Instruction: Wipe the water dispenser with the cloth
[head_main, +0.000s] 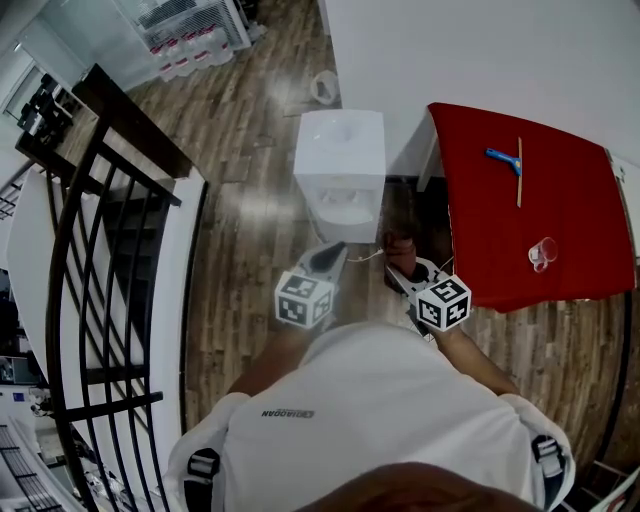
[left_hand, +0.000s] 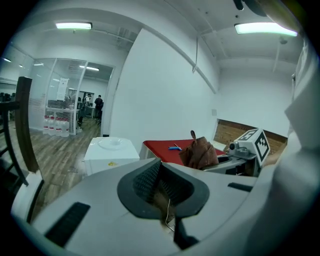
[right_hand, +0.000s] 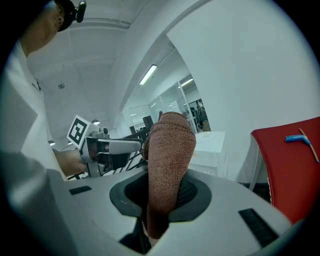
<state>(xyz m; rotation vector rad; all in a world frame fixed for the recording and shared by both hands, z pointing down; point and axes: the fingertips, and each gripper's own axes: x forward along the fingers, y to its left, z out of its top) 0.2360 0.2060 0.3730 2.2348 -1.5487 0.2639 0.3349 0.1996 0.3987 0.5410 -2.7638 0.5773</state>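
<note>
The person in the white shirt is standing just short of the water dispenser (head_main: 340, 150), which is sitting on the wood floor against the white wall, beside the red counter (head_main: 570, 225). Both grippers are being held out low in front of the body, close beside each other.

The right gripper (head_main: 408, 272) is clamping its jaws on the brown cloth (right_hand: 170, 150). The cloth is standing up out of the jaws in a rounded, bunched fold, held in the air and not touching the dispenser.

The left gripper (head_main: 325, 258) is holding its jaws pressed together with nothing solid between them. A thin pale thread is showing at their tips, but I cannot tell what it belongs to.

A blue-handled tool (head_main: 503, 158) and a small clear cup (head_main: 542, 253) are lying well apart on the counter. A black railing (head_main: 100, 250) is running along the person's left.
</note>
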